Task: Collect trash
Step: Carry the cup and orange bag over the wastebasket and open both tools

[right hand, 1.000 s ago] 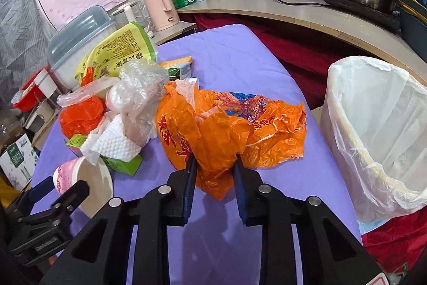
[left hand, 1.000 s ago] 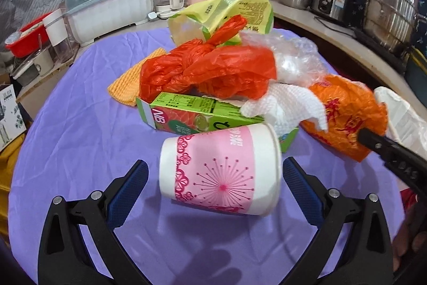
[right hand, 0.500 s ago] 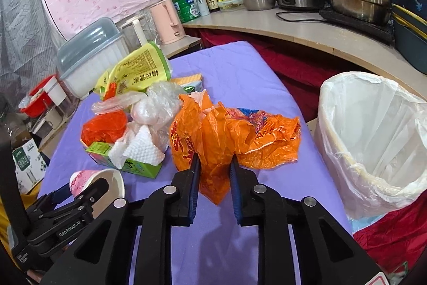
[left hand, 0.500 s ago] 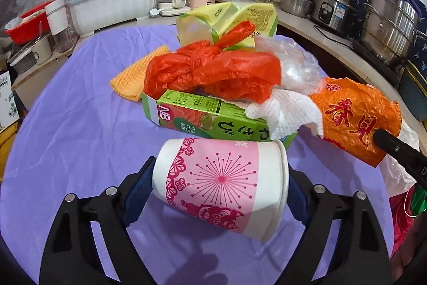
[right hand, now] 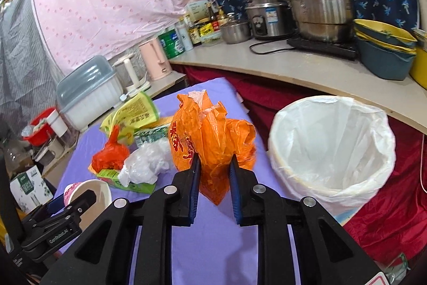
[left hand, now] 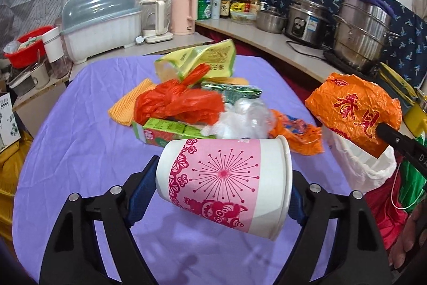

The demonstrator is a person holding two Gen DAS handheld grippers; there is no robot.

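The right gripper [right hand: 213, 170] is pinching the orange bag [right hand: 210, 140], the left gripper [left hand: 221, 178] clamping the paper cup [left hand: 224, 183]; both should be carrying steadily toward the bin [right hand: 333, 151] beside the table's right edge.

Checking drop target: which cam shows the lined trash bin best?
Right wrist. The trash bin shows its whole open mouth and white liner, unobstructed, right of the orange bag. Left wrist catches only a sliver of its liner at the right edge, partly behind that bag.

Pink-patterned paper cup [left hand: 224, 182] sideways, gripped — crumpled orange bag [right hand: 213, 148] pinched aloft.
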